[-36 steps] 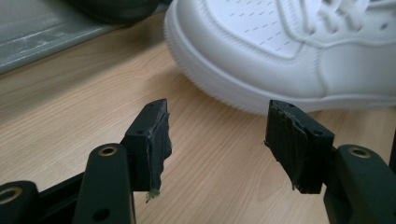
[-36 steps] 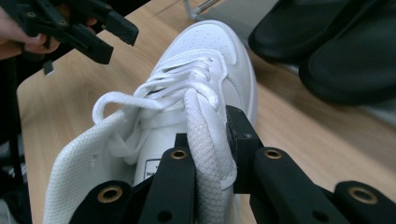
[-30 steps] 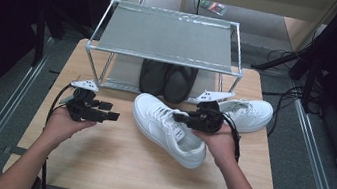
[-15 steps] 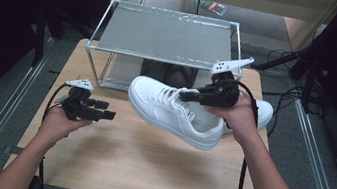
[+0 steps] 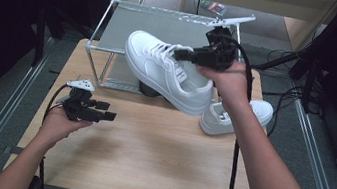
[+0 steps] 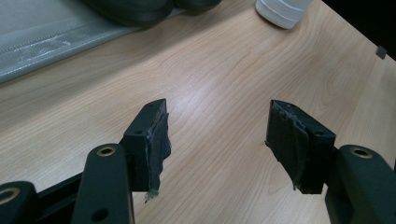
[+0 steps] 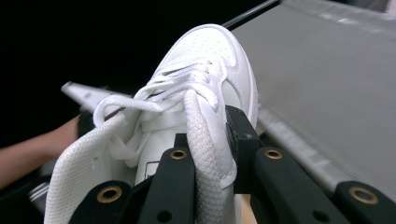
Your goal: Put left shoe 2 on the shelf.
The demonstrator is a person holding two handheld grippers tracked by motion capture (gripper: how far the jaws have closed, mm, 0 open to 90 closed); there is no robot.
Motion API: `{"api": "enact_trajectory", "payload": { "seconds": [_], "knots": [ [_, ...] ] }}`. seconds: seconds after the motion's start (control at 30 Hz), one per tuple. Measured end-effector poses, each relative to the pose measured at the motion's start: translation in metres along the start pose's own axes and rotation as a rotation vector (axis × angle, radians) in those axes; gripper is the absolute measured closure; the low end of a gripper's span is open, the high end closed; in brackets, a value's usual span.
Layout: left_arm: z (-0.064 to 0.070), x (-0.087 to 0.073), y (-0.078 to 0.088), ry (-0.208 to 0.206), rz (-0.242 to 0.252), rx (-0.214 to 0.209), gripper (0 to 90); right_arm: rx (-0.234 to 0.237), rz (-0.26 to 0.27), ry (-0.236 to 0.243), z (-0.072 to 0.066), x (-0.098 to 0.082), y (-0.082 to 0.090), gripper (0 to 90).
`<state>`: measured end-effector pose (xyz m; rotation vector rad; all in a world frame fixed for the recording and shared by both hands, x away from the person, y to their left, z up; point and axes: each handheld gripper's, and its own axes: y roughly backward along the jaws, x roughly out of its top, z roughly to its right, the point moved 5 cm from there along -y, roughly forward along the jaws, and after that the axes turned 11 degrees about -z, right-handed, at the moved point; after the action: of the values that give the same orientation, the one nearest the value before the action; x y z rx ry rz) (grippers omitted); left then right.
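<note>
As my right gripper [image 5: 186, 55] pinches the white sneaker's [image 5: 169, 74] collar, probably for shelving, my left gripper [image 5: 108, 112] idles open, empty.

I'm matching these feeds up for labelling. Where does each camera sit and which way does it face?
High view: above the person's side, facing forward and down on the table; both forearms show.
Left gripper view: on the left gripper, facing the tabletop; jaws open.
Right gripper view: on the right gripper, facing along the held sneaker.
High and right views share the sneaker and rack.
</note>
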<state>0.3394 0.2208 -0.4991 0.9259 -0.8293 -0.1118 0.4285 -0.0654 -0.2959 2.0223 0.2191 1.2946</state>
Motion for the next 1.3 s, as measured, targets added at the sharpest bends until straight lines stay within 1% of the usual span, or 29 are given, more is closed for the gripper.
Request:
{"api": "enact_trajectory", "payload": {
  "seconds": [0.03, 0.07, 0.1, 0.17, 0.2, 0.23, 0.27, 0.3, 0.33, 0.4, 0.53, 0.57, 0.67, 0.73, 0.77, 0.83, 0.87, 0.9, 0.97, 1.0, 1.03, 1.07, 1.1, 1.17, 1.2, 1.3],
  "knots": [
    [0.0, 0.0, 0.0, -0.002, 0.0, 0.0, 39.6, -0.01, 0.005, -0.013, 0.003, 0.004, -0.002, 83.6],
    [0.0, 0.0, 0.0, -0.002, 0.0, 0.0, 39.6, -0.01, 0.005, -0.013, 0.003, 0.004, -0.002, 83.6],
    [0.0, 0.0, 0.0, -0.005, -0.001, 0.0, 39.6, -0.058, 0.017, -0.046, 0.013, 0.014, -0.007, 83.6],
    [0.0, 0.0, -0.001, -0.012, -0.008, 0.005, 39.6, -0.089, 0.027, -0.1, 0.02, 0.021, -0.01, 83.6],
    [0.001, -0.001, -0.002, -0.013, -0.014, 0.01, 39.6, -0.089, 0.027, -0.1, 0.02, 0.021, -0.01, 83.6],
    [0.001, -0.001, -0.004, -0.024, -0.028, 0.022, 39.7, -0.127, 0.044, -0.152, 0.031, 0.029, -0.015, 83.6],
    [0.001, -0.001, -0.004, -0.024, -0.028, 0.022, 39.9, -0.127, 0.044, -0.152, 0.031, 0.029, -0.015, 83.6],
    [0.002, -0.001, -0.005, -0.033, -0.03, 0.016, 39.9, -0.142, 0.047, -0.167, 0.034, 0.031, -0.017, 83.6],
    [0.002, -0.001, -0.005, -0.036, -0.028, 0.012, 40.0, -0.191, 0.054, -0.193, 0.043, 0.038, -0.023, 83.5],
    [0.003, 0.0, -0.006, -0.046, -0.022, 0.001, 40.0, -0.221, 0.062, -0.214, 0.05, 0.043, -0.027, 83.5],
    [0.006, 0.002, -0.006, -0.056, -0.016, -0.004, 40.2, -0.288, 0.098, -0.288, 0.067, 0.054, -0.037, 83.5],
    [0.006, 0.002, -0.005, -0.06, -0.017, -0.007, 40.2, -0.288, 0.098, -0.288, 0.067, 0.054, -0.037, 83.5],
    [0.008, 0.002, -0.007, -0.07, -0.019, -0.013, 40.1, -0.335, 0.126, -0.364, 0.077, 0.063, -0.046, 83.4],
    [0.009, 0.002, -0.008, -0.076, -0.027, -0.015, 40.1, -0.349, 0.145, -0.419, 0.083, 0.067, -0.052, 82.9],
    [0.01, 0.004, -0.008, -0.099, -0.026, 0.001, 40.4, -0.352, 0.16, -0.474, 0.089, 0.071, -0.058, 82.9],
    [0.012, 0.005, -0.008, -0.107, -0.022, -0.009, 40.5, -0.368, 0.166, -0.5, 0.093, 0.075, -0.065, 83.0],
    [0.012, 0.005, -0.008, -0.107, -0.022, -0.009, 40.5, -0.368, 0.166, -0.5, 0.093, 0.075, -0.065, 83.0],
    [0.012, 0.006, -0.008, -0.109, -0.015, -0.007, 40.5, -0.417, 0.161, -0.509, 0.096, 0.081, -0.073, 82.9],
    [0.013, 0.005, -0.008, -0.118, -0.019, -0.01, 40.5, -0.457, 0.157, -0.523, 0.097, 0.085, -0.079, 82.9],
    [0.013, 0.005, -0.008, -0.118, -0.019, -0.01, 40.5, -0.457, 0.157, -0.523, 0.097, 0.085, -0.079, 82.9],
    [0.013, 0.005, -0.007, -0.117, -0.021, -0.013, 40.5, -0.487, 0.168, -0.548, 0.101, 0.089, -0.086, 82.8],
    [0.013, 0.005, -0.007, -0.117, -0.021, -0.013, 40.4, -0.487, 0.168, -0.548, 0.101, 0.089, -0.086, 82.8],
    [0.013, 0.005, -0.007, -0.118, -0.018, -0.016, 40.4, -0.484, 0.182, -0.589, 0.104, 0.091, -0.092, 82.7],
    [0.013, 0.005, -0.008, -0.121, -0.023, -0.02, 40.4, -0.471, 0.187, -0.62, 0.106, 0.092, -0.097, 82.6],
    [0.013, 0.005, -0.008, -0.121, -0.023, -0.02, 40.5, -0.471, 0.187, -0.62, 0.106, 0.092, -0.097, 82.6],
    [0.014, 0.005, -0.01, -0.124, -0.033, -0.024, 40.4, -0.473, 0.193, -0.644, 0.105, 0.093, -0.108, 82.3]
  ]
}}
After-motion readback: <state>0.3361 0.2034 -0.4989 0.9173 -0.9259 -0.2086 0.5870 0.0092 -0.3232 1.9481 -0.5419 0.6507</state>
